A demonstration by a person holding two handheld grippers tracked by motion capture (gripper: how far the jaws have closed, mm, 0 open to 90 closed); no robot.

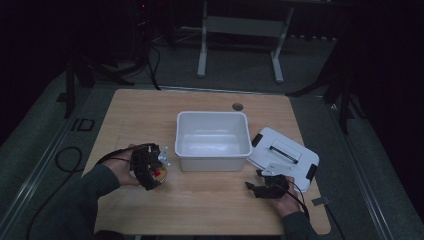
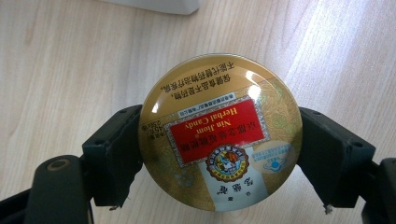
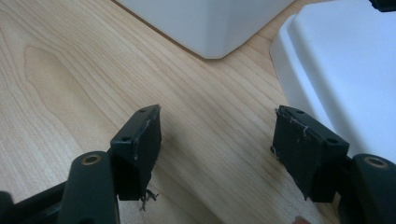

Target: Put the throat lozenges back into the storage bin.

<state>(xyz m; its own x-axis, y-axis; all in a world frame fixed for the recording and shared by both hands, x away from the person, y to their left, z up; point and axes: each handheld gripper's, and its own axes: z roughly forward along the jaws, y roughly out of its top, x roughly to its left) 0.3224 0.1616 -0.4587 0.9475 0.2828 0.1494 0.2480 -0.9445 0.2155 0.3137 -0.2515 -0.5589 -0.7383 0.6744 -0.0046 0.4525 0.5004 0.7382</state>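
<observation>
We see a wooden table [image 1: 210, 200] with a white bin [image 1: 212, 140] standing open near its middle, a little toward the far edge. The bin's white lid [image 1: 284, 156] with black clips lies flat on the table just beside the bin's right side, close to the right edge.

The left gripper [image 1: 159, 172] is held over the table just left of the bin's near left corner, nearer the left edge. In the left gripper view its jaws are closed on a round gold tin [image 2: 220, 134], one pad on each side of the rim, with the tin's lid facing the camera. The lid bears a red label reading "Herbal Candy", Chinese text and a small round emblem. Bare wood lies beneath it, and a corner of the bin [image 2: 159, 4] shows at the top of that view. From the high view we cannot tell whether the tin touches the table.

The right gripper [image 1: 255, 181] sits low near the table's near right part, just in front of the lid's near edge. In the right gripper view its jaws stand wide apart with nothing between them but wood grain; the bin's corner [image 3: 210, 23] lies ahead and the lid [image 3: 341, 79] lies by the right-hand jaw.
</observation>
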